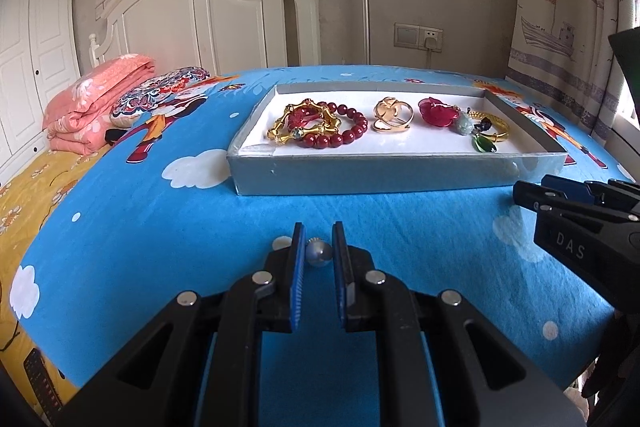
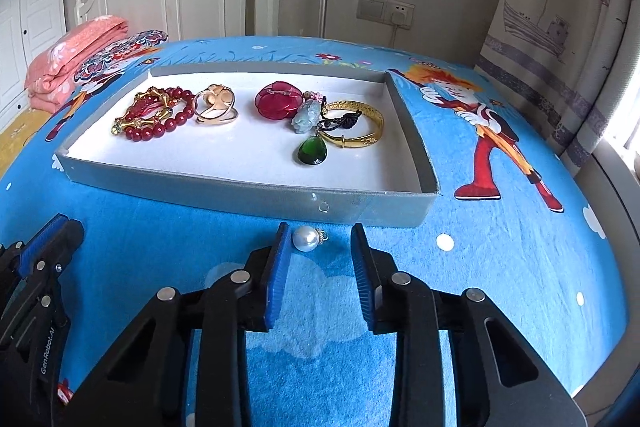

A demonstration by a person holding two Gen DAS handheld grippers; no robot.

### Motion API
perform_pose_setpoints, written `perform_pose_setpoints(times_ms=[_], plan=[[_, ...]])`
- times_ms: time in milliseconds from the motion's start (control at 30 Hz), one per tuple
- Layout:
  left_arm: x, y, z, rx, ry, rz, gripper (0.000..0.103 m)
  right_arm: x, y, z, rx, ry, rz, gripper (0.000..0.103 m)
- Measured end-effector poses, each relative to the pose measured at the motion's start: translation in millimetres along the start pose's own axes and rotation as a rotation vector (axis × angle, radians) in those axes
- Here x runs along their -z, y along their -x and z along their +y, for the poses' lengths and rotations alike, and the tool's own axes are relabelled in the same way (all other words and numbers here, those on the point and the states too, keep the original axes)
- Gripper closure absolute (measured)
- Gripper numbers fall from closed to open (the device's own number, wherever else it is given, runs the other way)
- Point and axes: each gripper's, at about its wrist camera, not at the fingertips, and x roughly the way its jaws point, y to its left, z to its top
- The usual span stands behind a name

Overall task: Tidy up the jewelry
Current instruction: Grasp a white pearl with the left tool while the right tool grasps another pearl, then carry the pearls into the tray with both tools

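Note:
A grey tray with a white floor lies on the blue bedspread. It holds a red bead bracelet, a gold bamboo bangle, a gold ring, a red flower piece, a jade charm, a green pendant and a gold bangle. A grey-blue pearl sits between the tips of my left gripper, jaws close beside it. A white pearl pendant lies between the tips of my open right gripper, near its left finger.
Folded pink bedding and a patterned pillow lie at the far left by the white headboard. A curtain hangs at the right. My right gripper shows at the left view's right edge.

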Motion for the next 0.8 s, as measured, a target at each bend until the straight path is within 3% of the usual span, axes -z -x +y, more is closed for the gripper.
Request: perform_pose_setpoints(times_ms=[33,67,400,800], plan=[[0,0,0,0.003,0.000,-0.001,0.090,0,0,1,-0.005,0.007,-0.003,0.088],[0,0,1,0.005,0.000,-0.002,0.090,1,0,2,-0.007,0.016,-0.006,0.089],[0,1,1,0.005,0.004,-0.003,0.090,17,13,-2,-0.038,-0.004,-0.063,0.089],[-1,0,2,-0.003,0.017,0.002,0.090,37,51,16,-0.067,0.081,-0.193,0.089]])
